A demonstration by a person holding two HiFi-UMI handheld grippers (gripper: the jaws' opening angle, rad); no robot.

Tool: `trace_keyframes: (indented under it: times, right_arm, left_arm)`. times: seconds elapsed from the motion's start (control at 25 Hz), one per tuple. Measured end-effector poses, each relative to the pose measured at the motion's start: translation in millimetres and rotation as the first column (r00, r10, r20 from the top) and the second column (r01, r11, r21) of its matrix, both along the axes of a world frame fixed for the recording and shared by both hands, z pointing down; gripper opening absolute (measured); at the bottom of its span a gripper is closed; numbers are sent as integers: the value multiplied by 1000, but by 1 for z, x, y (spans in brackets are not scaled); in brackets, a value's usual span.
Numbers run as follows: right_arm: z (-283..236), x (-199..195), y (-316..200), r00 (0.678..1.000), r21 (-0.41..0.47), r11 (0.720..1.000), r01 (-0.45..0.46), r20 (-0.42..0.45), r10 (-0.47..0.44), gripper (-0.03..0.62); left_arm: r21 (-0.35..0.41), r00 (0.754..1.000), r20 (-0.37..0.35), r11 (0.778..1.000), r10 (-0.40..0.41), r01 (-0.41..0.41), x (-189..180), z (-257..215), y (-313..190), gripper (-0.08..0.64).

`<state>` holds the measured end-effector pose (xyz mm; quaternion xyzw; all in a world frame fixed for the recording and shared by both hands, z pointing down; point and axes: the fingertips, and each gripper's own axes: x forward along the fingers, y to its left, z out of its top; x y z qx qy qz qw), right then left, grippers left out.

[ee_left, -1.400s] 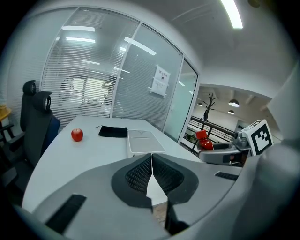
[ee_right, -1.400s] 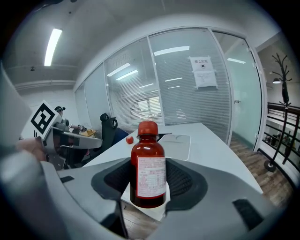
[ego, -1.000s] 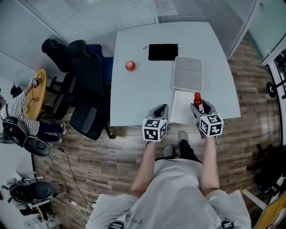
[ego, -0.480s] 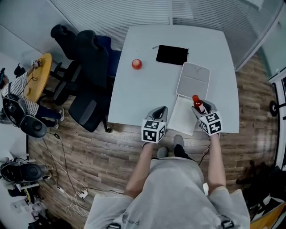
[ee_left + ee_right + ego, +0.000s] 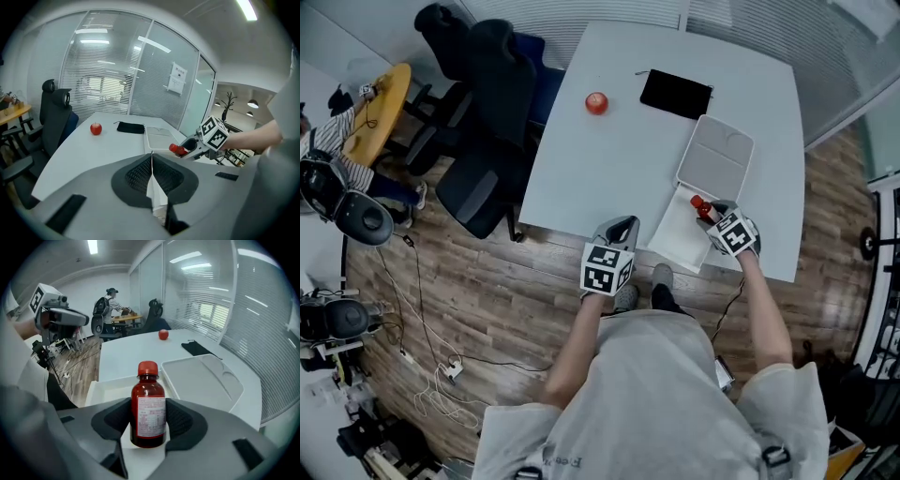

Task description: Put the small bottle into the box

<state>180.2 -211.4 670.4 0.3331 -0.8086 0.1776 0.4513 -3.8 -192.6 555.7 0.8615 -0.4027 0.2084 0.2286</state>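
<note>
Head view, R gripper (image 5: 713, 215) clamped on small bottle (image 5: 699, 204) over box (image 5: 675, 236), table (image 5: 581, 159) edge, L gripper (image 5: 622, 225) jaws together

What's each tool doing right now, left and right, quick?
Left tool: closed, nothing between its jaws.
Right tool: closed on the small bottle, held upright.

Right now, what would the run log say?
right gripper: shut on small bottle | box: open, bottle not inside | left gripper: shut, empty
</note>
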Motion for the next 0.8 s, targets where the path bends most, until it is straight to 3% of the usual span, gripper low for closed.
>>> trace_keyframes:
  times: [0.2,0.4,0.8]
  right_arm:
    - [30,-2,2,987,-64,994,91,-131,-99,226]
    - [53,-2,-1,970,-110,986,126,-196,-146,225]
    - [79,-18,-4,956,-180,969,168,-210,-205,227]
  left_arm:
    - [-13,999,-3,999,-36,36,-12,6,5,29]
    - [-27,998,10,998,-61,61,-20,11,12,29]
    - [-31,993,13,993,-115,115,-40,15,13,29]
